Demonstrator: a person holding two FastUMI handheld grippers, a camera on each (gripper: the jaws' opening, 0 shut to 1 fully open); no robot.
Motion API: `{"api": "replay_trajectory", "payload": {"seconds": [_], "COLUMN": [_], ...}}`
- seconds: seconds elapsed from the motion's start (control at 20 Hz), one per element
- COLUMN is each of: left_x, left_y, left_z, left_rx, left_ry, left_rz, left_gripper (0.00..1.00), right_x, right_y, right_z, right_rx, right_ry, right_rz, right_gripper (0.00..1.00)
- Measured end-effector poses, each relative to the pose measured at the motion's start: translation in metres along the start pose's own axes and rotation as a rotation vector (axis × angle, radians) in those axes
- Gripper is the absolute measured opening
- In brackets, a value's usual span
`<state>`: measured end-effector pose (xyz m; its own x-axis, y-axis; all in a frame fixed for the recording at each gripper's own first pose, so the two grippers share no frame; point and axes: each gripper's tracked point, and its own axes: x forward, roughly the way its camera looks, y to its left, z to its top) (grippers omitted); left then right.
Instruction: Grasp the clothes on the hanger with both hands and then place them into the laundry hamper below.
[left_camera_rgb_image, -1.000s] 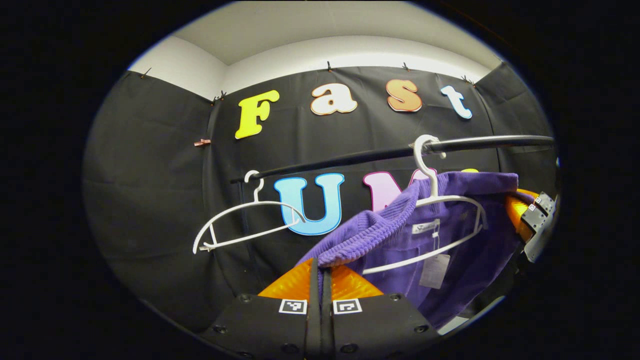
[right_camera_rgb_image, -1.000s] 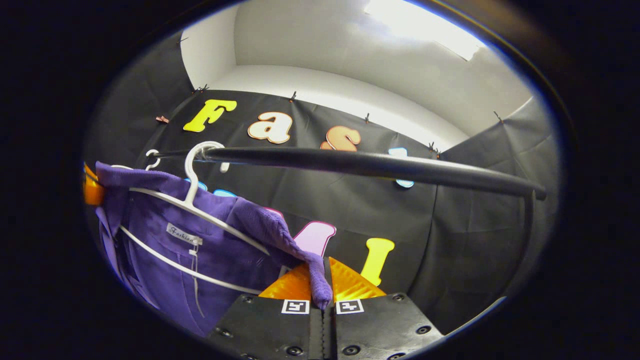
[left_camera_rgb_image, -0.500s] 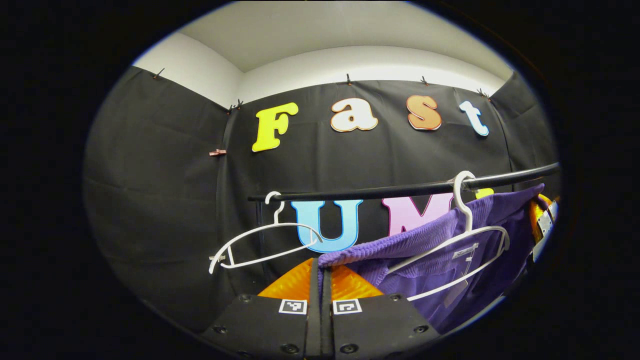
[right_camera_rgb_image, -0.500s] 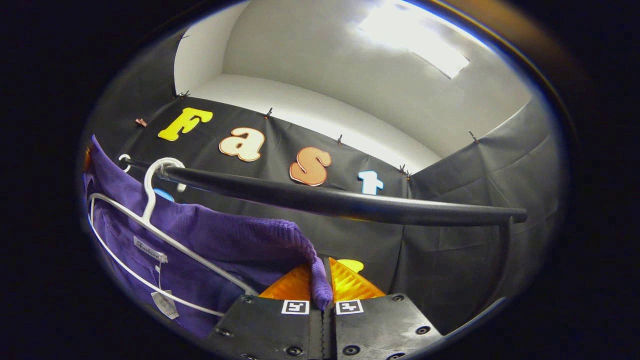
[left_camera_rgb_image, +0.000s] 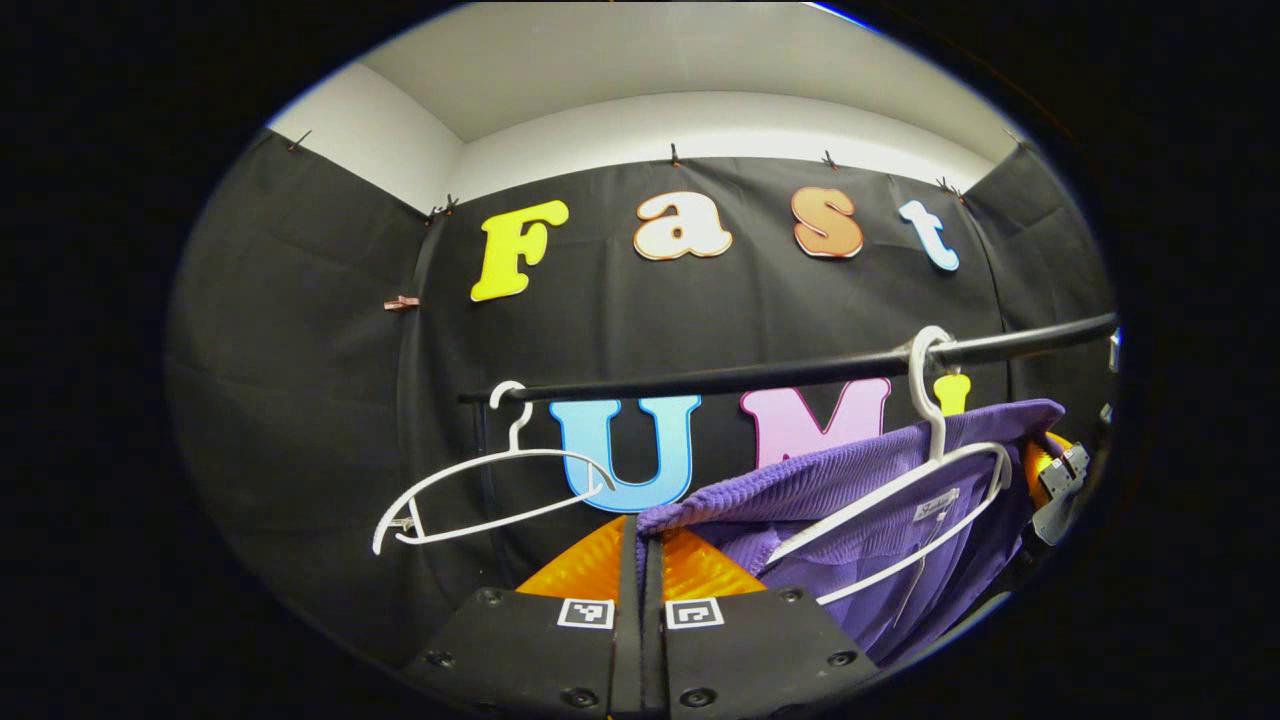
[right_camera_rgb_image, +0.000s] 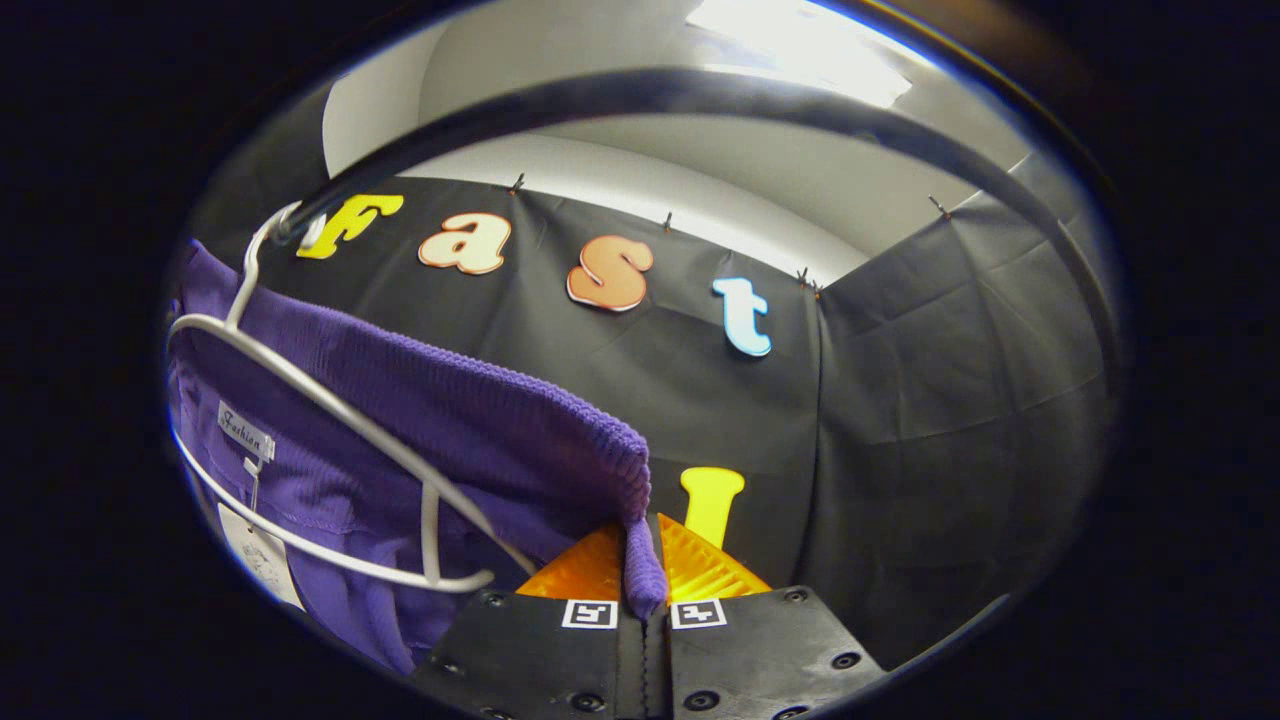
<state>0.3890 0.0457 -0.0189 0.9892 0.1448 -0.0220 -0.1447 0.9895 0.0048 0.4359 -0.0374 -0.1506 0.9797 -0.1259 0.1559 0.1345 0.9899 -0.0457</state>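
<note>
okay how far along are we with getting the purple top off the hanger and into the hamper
Done: the left gripper and right gripper are each shut on an edge of the purple knitted garment. In hand: working it off the white wire hanger, which hooks the black rail and sits inside the cloth. Left: freeing it and lowering it into the hamper.

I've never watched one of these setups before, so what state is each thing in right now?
Purple garment: stretched between both grippers, partly off its hanger.
Garment's hanger: hooked on the rail.
Second hanger: bare, hooked on the rail.
Rail: carrying both hangers.
Left gripper: shut on the garment's edge.
Right gripper: shut on the garment's other edge.
</note>
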Motion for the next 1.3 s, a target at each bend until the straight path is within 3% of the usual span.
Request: {"api": "replay_trajectory", "payload": {"seconds": [0.2, 0.35, 0.55, 0.65, 0.8, 0.9, 1.1, 1.3], "left_x": [0.0, 0.002, 0.001, -0.006, -0.011, -0.011, -0.012, -0.022], "left_y": [-0.004, 0.009, 0.013, 0.011, 0.005, 0.004, 0.026, 0.065], "left_z": [-0.005, -0.009, -0.012, 0.003, 0.002, -0.009, -0.015, -0.057], "left_rx": [0.025, 0.028, -0.04, -0.029, -0.042, -0.024, -0.01, -0.061], "left_ry": [0.009, 0.012, 0.065, 0.034, 0.045, 0.065, 0.028, 0.103], "left_rz": [-0.009, 0.008, -0.039, -0.049, -0.075, -0.082, -0.037, 0.034], "left_gripper": [0.05, 0.05, 0.05, 0.04, 0.05, 0.05, 0.05, 0.05], "right_x": [-0.012, -0.033, -0.044, -0.043, -0.05, -0.076, -0.116, -0.14], "right_y": [0.021, 0.033, 0.049, 0.061, 0.086, 0.095, 0.093, 0.103], "right_z": [-0.065, -0.061, -0.085, -0.096, -0.139, -0.165, -0.137, -0.101], "right_rx": [0.058, 0.055, 0.128, 0.144, 0.155, 0.18, 0.193, 0.219], "right_ry": [0.152, 0.145, 0.245, 0.276, 0.384, 0.457, 0.387, 0.351], "right_rz": [0.046, 0.067, 0.115, 0.142, 0.2, 0.196, 0.186, 0.223], "right_gripper": [0.05, 0.05, 0.05, 0.05, 0.05, 0.05, 0.05, 0.05]}}
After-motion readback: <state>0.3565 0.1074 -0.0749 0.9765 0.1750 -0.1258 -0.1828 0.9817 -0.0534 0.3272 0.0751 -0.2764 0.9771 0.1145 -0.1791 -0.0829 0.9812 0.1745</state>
